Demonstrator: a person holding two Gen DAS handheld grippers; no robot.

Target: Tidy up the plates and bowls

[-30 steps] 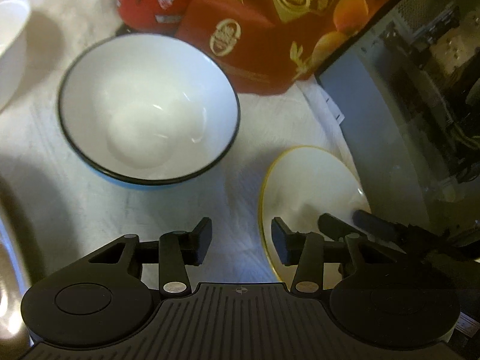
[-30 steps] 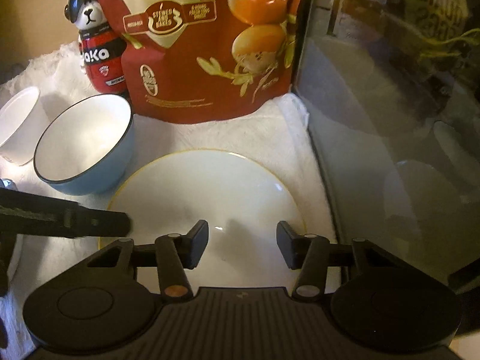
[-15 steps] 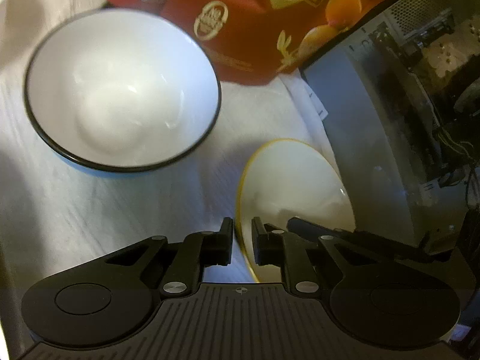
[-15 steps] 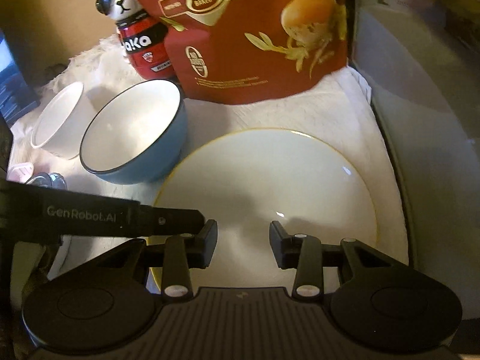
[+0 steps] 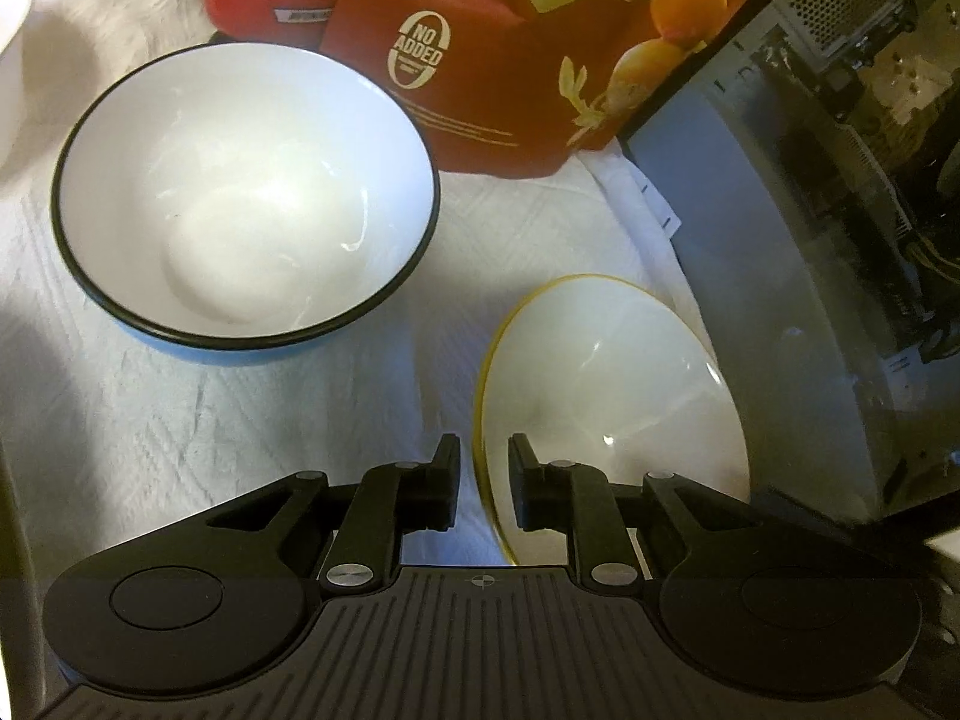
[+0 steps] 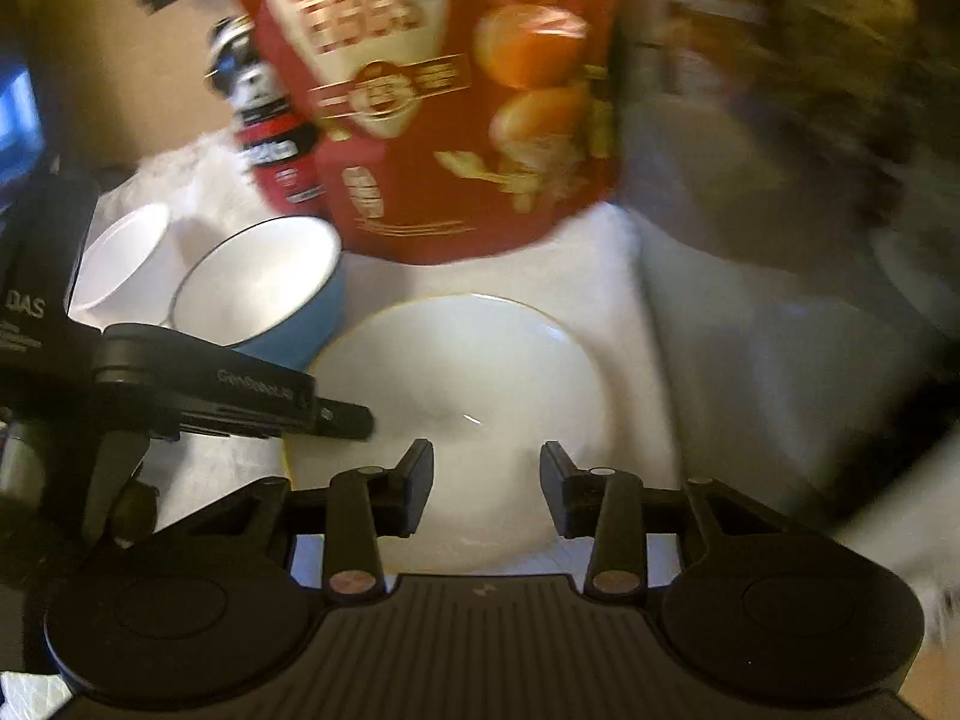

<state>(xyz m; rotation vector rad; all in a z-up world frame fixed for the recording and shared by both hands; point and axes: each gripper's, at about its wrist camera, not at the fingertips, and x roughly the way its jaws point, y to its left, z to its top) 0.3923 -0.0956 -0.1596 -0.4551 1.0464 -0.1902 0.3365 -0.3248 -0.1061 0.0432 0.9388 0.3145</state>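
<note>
Left wrist view: we've got the left gripper (image 5: 483, 483), jaws narrow and just eased, straddling the yellow-rimmed white plate (image 5: 606, 384)'s near edge. Blue, black-rimmed bowl (image 5: 240, 228) beyond-left. Right gripper (image 6: 486, 495) jaws slightly apart, empty, above that plate (image 6: 474, 372).

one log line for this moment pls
left gripper: fingers astride yellow-rimmed plate rim, opening | right gripper: over plate, holding nothing | blue bowl: untouched
</note>
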